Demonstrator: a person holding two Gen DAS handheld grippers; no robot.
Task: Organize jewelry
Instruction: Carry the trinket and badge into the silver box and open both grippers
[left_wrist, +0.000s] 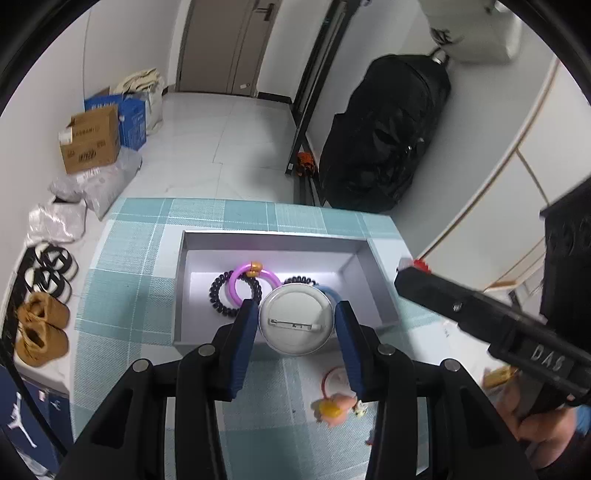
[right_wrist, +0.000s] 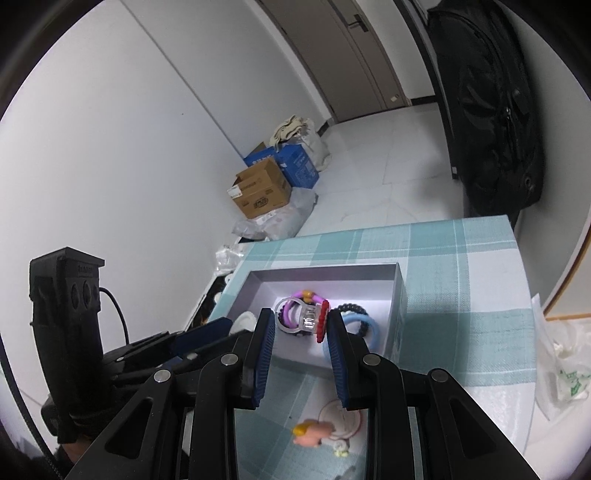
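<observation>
- White metal fills the left wrist view: the left tool (left_wrist: 295, 325) pinches a round pin badge (left_wrist: 294, 319) by its edges, back side facing the camera, clasp bar lying crosswise between the pads.
- The badge hangs over the near wall of the grey box (left_wrist: 271, 240), which stands straight ahead on the checked bench (left_wrist: 147, 229); as I judge it, the move turns on carrying the badge forward past that wall before letting go.
- Inside the box lie a purple ring bracelet (left_wrist: 243, 280), a black coil hair tie (left_wrist: 221, 295) and part of a blue ring (left_wrist: 330, 291) hidden behind the badge.
- A pink charm on a hair loop (left_wrist: 332, 404) still lies on the bench, below and to the right of the tool, outside the box.
- The right tool's body (left_wrist: 480, 317) crosses the right edge of this view.
- In the right wrist view, the right tool (right_wrist: 301, 323) grips a clear ring-shaped piece with a red beaded edge (right_wrist: 306, 317), held between the pads just above the near part of the grey box (right_wrist: 325, 271).
- Its target also lies ahead and below; the blue ring (right_wrist: 365, 325) and a black coil tie (right_wrist: 351, 308) sit close right of the pads.
- The left tool (right_wrist: 207, 332) sits close on the left, so the two may crowd each other over the box.
- The pink charm (right_wrist: 314, 432) lies on the bench beneath this tool.
</observation>
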